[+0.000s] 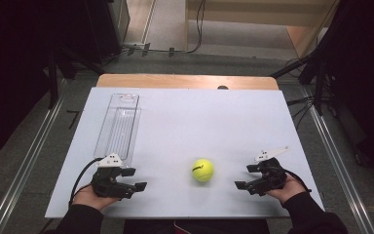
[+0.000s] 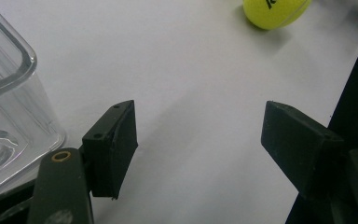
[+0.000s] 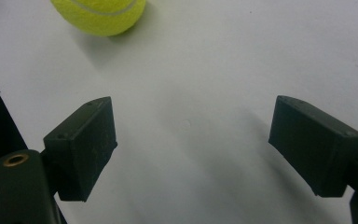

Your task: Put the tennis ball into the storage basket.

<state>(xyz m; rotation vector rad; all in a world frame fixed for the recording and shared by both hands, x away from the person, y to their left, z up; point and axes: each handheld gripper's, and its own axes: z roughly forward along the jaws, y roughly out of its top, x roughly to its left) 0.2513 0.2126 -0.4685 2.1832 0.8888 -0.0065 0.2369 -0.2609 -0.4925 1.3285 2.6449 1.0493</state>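
Scanning the white surface (image 1: 185,122), we saw a clear plastic tray (image 1: 119,126) lying far-left, just beyond our left tool (image 1: 135,179). Nothing sat between either tool and the tennis ball (image 1: 202,170). Ball was yellow-green, dark lettering, resting near the front edge between both tools. Left and right tool (image 1: 246,176) both gaped wide, empty.
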